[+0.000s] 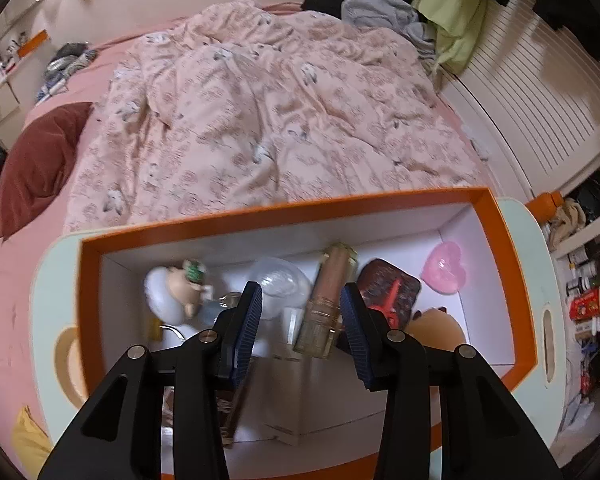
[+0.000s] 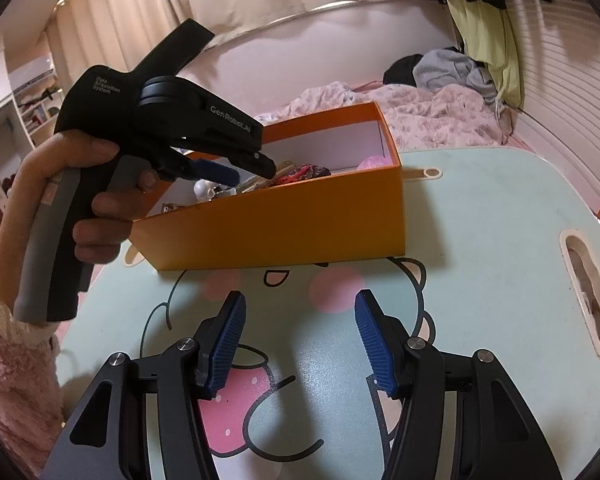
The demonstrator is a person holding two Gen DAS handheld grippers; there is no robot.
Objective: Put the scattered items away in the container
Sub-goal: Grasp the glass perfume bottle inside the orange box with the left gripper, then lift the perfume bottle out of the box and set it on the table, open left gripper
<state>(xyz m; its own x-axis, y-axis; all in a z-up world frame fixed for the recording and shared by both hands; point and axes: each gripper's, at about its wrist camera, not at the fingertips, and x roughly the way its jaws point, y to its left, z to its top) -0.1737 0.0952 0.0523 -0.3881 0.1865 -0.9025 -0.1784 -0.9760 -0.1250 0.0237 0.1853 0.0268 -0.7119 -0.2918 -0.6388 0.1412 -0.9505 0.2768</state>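
Left wrist view looked down into the orange box (image 1: 496,216), where a small figurine (image 1: 172,288), a clear plastic piece (image 1: 278,280), a gold tube (image 1: 328,300), a dark patterned pouch (image 1: 388,284) and a pink heart (image 1: 444,268) lay. The left gripper (image 1: 302,312) hung above them, jaws apart, gripping nothing. In the right wrist view, a hand (image 2: 100,204) held that tool over the box, and the right gripper (image 2: 300,320) hovered above the cartoon-printed table (image 2: 480,240), jaws apart and empty.
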